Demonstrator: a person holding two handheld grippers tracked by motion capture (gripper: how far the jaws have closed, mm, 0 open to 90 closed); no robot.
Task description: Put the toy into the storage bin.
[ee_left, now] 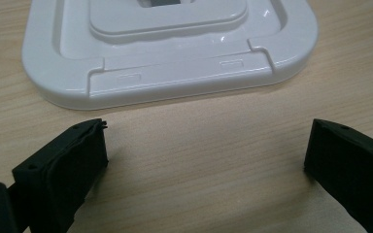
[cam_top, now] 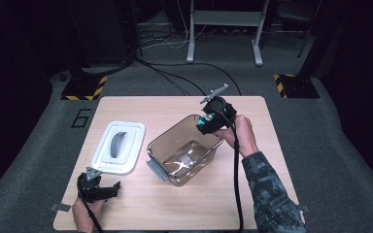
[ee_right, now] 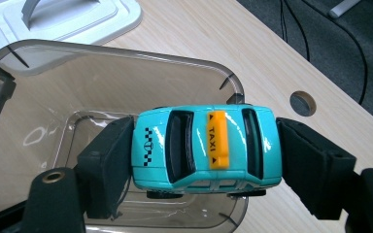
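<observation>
The right tool (ee_right: 206, 170) grips the toy taxi (ee_right: 206, 145) by its ends, over the clear tub's (cam_top: 187, 151) rim, not yet dropped in. The left tool (ee_left: 206, 160) gapes wide and empty on the bench (cam_top: 262, 160), just short of the white lid (cam_top: 118, 147), which probably goes on last.

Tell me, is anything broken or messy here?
Nothing looks broken or spilled. The lid lies off the clear bin, flat on the table. The right tongs hold a taxi above the bin. The left tongs are open, near the lid.
</observation>
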